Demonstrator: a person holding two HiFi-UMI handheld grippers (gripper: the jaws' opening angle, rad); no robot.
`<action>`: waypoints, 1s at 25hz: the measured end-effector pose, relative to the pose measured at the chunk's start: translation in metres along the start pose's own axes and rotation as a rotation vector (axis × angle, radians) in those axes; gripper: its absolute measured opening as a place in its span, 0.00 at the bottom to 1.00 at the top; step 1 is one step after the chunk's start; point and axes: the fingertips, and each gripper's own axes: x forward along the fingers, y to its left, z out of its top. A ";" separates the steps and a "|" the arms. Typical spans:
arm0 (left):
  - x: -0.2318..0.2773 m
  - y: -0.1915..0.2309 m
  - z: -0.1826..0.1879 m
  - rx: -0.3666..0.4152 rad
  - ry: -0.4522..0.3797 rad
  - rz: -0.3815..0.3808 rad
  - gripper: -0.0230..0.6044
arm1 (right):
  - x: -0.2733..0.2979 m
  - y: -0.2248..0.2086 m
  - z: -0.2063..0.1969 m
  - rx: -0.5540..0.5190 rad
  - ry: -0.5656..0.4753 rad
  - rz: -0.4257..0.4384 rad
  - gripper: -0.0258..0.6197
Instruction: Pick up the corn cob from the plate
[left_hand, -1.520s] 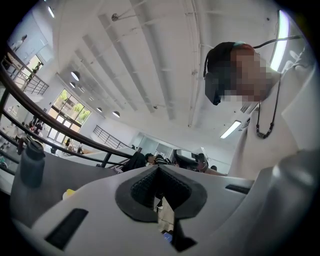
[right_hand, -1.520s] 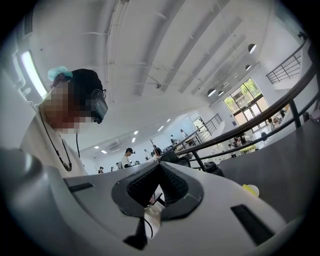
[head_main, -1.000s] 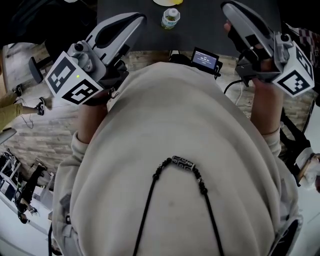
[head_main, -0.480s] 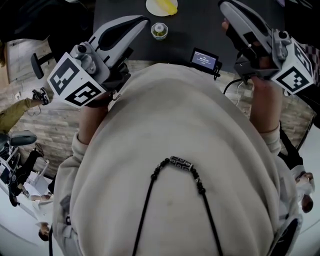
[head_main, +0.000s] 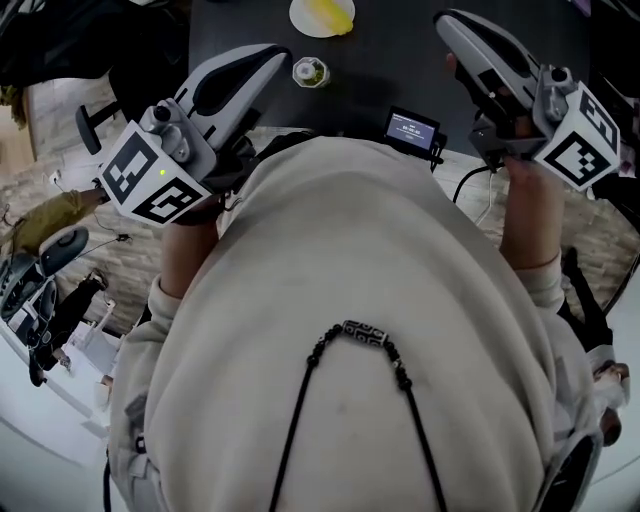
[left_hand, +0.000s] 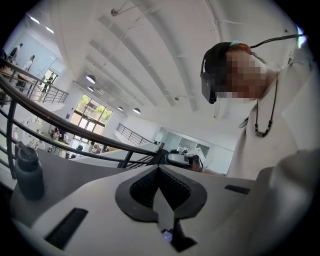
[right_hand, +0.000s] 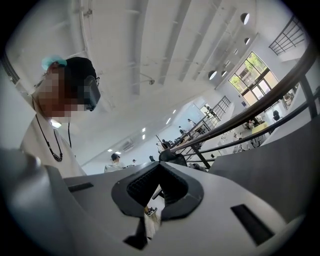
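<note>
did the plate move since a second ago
No. The plate shifts in the head view only together with the dark table; it stays just beyond the small bottle.

left hand-held gripper (head_main: 272, 52): jaws together, empty | right hand-held gripper (head_main: 447, 20): jaws together, empty | both pointing forward

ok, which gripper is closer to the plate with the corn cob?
Left, going by the head view. The left gripper sits just below-left of the plate; the right gripper is farther off to its right.
</note>
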 end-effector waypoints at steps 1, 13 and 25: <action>0.002 0.001 -0.002 0.000 0.003 -0.002 0.04 | -0.001 -0.004 -0.001 -0.004 0.002 -0.009 0.06; 0.021 0.007 0.008 0.030 0.043 -0.207 0.04 | -0.001 -0.008 0.005 -0.057 -0.014 -0.177 0.06; 0.025 0.007 0.016 0.046 0.049 -0.271 0.04 | -0.002 -0.007 0.011 -0.105 0.004 -0.253 0.07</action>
